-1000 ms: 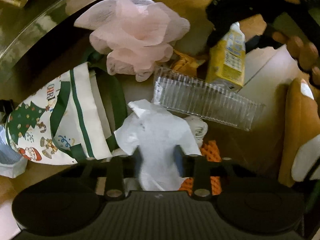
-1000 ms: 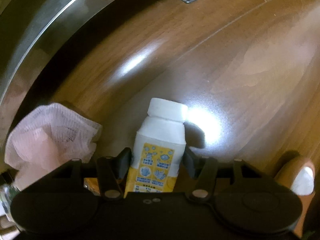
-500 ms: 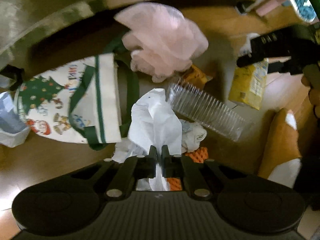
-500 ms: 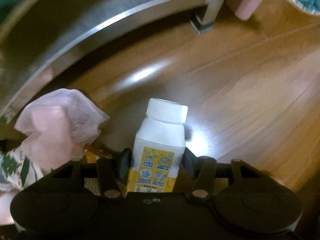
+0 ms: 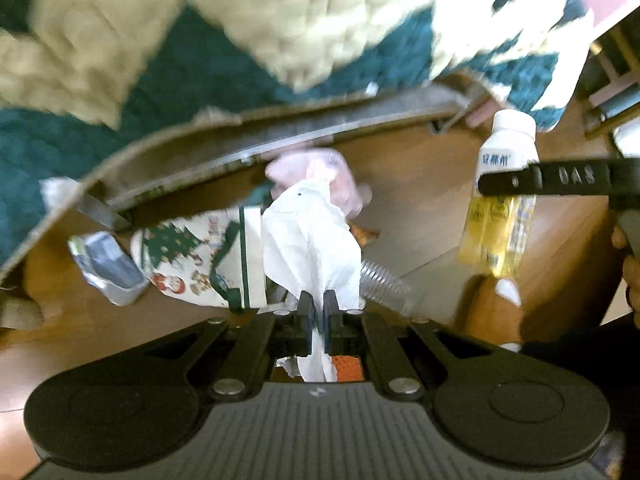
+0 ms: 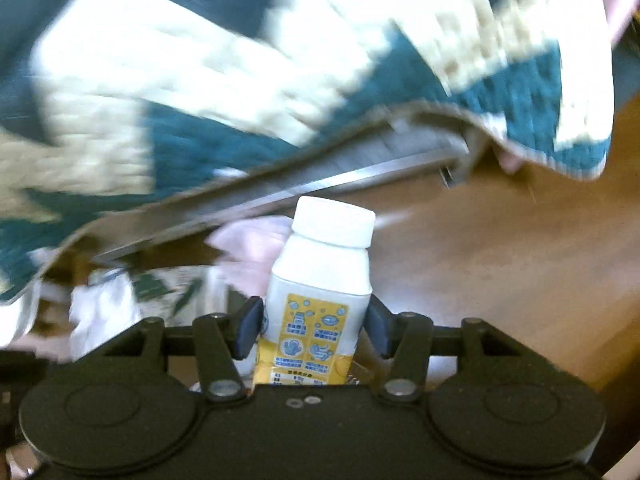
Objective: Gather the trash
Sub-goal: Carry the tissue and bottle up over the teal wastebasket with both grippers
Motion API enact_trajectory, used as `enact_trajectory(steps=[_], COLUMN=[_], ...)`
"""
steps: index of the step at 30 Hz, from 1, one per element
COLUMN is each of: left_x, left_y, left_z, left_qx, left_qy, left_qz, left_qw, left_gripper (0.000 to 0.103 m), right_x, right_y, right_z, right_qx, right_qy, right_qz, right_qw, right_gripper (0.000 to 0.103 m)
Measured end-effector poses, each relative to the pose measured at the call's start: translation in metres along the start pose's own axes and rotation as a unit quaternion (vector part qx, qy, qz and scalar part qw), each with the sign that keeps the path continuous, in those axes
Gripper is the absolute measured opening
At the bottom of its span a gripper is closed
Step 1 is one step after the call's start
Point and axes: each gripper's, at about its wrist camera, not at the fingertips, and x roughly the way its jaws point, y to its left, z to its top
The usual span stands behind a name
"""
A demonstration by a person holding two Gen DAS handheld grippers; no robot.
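My left gripper (image 5: 316, 312) is shut on a crumpled white tissue (image 5: 310, 240) and holds it above the wooden floor. My right gripper (image 6: 314, 326) is shut on a white and yellow drink bottle (image 6: 320, 300); the bottle also shows in the left wrist view (image 5: 500, 200), held up at the right. On the floor below lie a Christmas-print bag (image 5: 192, 256), a pink mesh puff (image 5: 320, 172), a clear ribbed plastic tray (image 5: 384, 284), a silver-blue wrapper (image 5: 108, 268) and something orange (image 5: 346, 364).
A teal and cream quilt (image 5: 240, 40) hangs over a metal bed frame (image 5: 320, 120) across the top of both views. A person's foot in a brown slipper (image 5: 496, 300) stands at the right. Wooden floor (image 6: 500, 272) stretches right of the bottle.
Both grippers have risen and tilted up, so the quilt and bed frame now fill the top. The left gripper shut on the tissue and lifted it. The right still holds the bottle.
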Motion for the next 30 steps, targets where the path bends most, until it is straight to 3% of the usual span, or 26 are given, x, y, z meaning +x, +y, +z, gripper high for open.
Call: enact_trajectory(steps=[6,12,22,30], left_x=[-0.072,-0.154,-0.269,-0.355], left_y=[-0.018,-0.036,-0.058,-0.07], left_z=[0.002,-0.006,-0.026,-0.01], left_qx=[0.002,-0.014,-0.029,-0.03], left_qy=[-0.048,-0.125,-0.256,-0.346], left_qz=[0.014,0.017,0.045,0.068], left_qw=[0.9987,0.9919,0.9652,0.9353], left_gripper=[0.005,0.005,0.005,0.005], right_x=[-0.082,-0.165,-0.286,-0.362], right_y=[0.03,0.057,0.083,0.112], right_z=[-0.002,-0.012,-0.018,0.016], right_qx=[-0.086,-0.138,-0.199,-0.232], right_qy=[-0.051,-0.112,-0.22,-0.305], right_qz=[0.037,0.062,0.082,0.079], right_qw=[0.994,0.982,0.951,0.92], right_gripper=[0.054,0.054,0.054,0.054])
